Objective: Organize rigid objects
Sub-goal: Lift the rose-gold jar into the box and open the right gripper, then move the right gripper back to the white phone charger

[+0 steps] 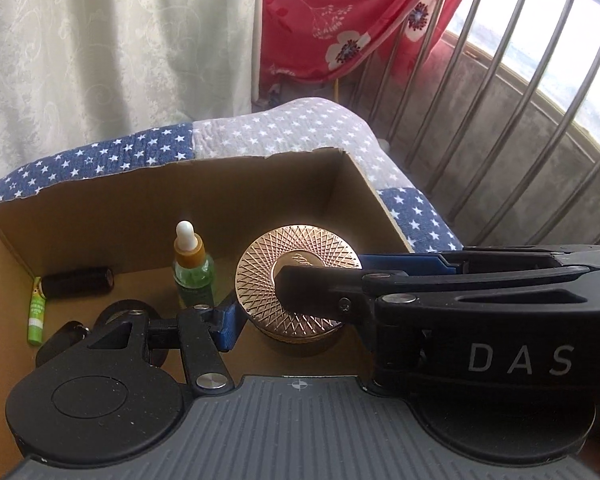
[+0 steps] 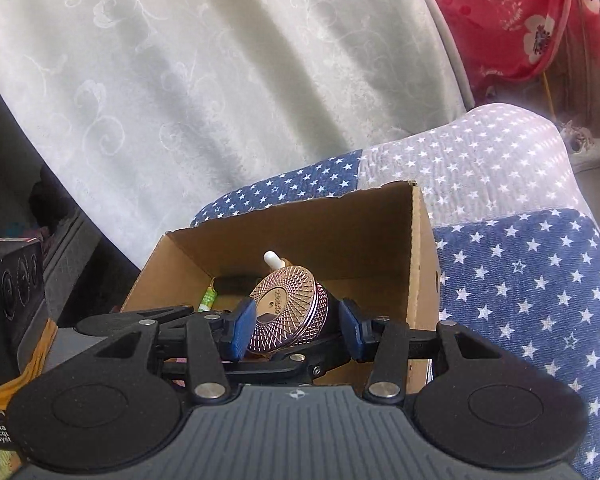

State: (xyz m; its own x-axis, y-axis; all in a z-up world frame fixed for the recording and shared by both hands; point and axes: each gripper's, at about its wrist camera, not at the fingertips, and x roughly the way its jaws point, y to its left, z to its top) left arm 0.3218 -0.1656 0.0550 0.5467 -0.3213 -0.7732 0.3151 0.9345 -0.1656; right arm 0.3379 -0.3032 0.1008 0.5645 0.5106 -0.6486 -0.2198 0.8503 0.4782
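A round gold compact with an engraved lid [image 1: 260, 272] sits in the cardboard box [image 1: 148, 200]. In the right wrist view my right gripper [image 2: 296, 326] has its blue pads on either side of the compact [image 2: 286, 308] and holds it over the box [image 2: 340, 224]. That gripper reaches across the left wrist view from the right [image 1: 320, 276]. My left gripper [image 1: 236, 320] shows only its left blue pad beside the compact; its other finger is hidden. A green dropper bottle [image 1: 190, 268], a black tube [image 1: 78, 282] and a green lip balm [image 1: 36, 312] lie in the box.
The box rests on a blue and grey star-patterned cushion [image 2: 520, 280]. A cream curtain [image 1: 100, 40] and a red floral cloth [image 1: 340, 20] hang behind. Metal railing bars [image 1: 520, 100] stand at the right. A black speaker-like box [image 2: 12, 284] stands at the left.
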